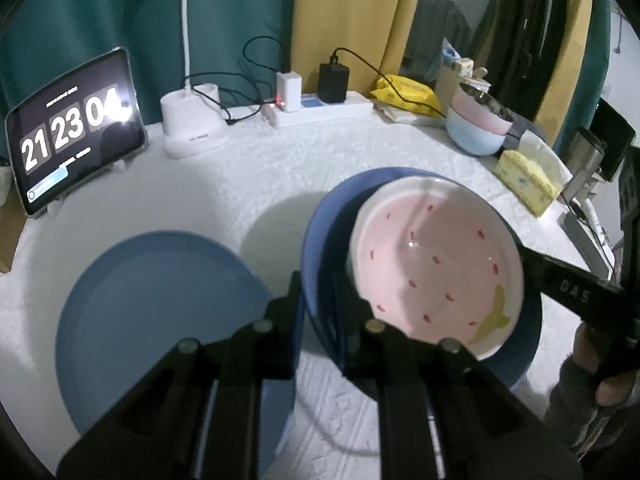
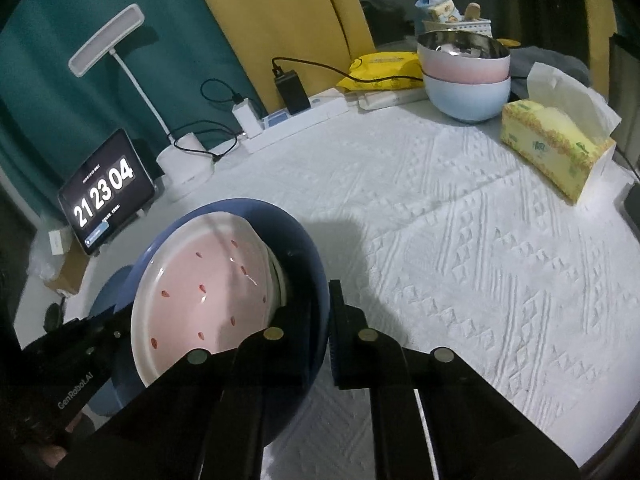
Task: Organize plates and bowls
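A dark blue bowl (image 1: 320, 240) (image 2: 304, 264) holds a pink-lined white bowl (image 1: 432, 264) (image 2: 208, 288) dotted with red seeds. My left gripper (image 1: 320, 304) is shut on the blue bowl's left rim, one finger inside and one outside. Across from it, my right gripper (image 2: 325, 314) is shut on the right rim of the same bowl. Each gripper shows in the other's view: the right gripper (image 1: 532, 264) and the left gripper (image 2: 116, 324). A light blue plate (image 1: 160, 300) (image 2: 108, 292) lies flat on the cloth to the left.
A pink bowl stacked in a pale blue bowl (image 1: 476, 132) (image 2: 468, 92) stands at the back right beside a yellow tissue box (image 1: 524, 184) (image 2: 556, 148). At the back edge are a tablet clock (image 1: 76, 132) (image 2: 104, 196), a lamp base (image 1: 192, 128) and a power strip (image 1: 324, 110).
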Tool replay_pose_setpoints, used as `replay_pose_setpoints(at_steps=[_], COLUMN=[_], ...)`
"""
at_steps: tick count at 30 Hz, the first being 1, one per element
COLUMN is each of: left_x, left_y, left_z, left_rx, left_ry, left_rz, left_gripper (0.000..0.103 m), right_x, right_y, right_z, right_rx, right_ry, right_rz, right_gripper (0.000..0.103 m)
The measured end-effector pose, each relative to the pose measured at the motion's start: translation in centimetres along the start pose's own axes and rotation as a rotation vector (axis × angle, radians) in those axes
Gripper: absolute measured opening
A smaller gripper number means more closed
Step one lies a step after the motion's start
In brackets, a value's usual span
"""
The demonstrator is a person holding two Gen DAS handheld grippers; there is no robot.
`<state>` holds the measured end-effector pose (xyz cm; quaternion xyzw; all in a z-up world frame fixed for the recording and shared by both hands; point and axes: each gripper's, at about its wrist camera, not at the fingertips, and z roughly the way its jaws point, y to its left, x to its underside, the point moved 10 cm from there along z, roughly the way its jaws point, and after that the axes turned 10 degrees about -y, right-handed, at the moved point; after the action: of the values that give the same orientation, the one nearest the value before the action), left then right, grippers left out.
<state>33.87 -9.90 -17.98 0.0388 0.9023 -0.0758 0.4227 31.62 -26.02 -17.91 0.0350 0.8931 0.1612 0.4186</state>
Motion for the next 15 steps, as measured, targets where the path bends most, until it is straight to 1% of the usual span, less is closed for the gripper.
replay_pose_setpoints(at_steps=[15], left_x=[-0.41], left_y=[-0.76], left_z=[-0.29], left_rx=[0.017], left_ry=[-0.005], left_rz=[0.017], left_gripper=[0.012], right_x=[0.23], right_y=[-0.57], right_z=[-0.58], right_rx=[0.033], right_ry=[0.013], right_rz=[0.003], right_gripper=[0.009])
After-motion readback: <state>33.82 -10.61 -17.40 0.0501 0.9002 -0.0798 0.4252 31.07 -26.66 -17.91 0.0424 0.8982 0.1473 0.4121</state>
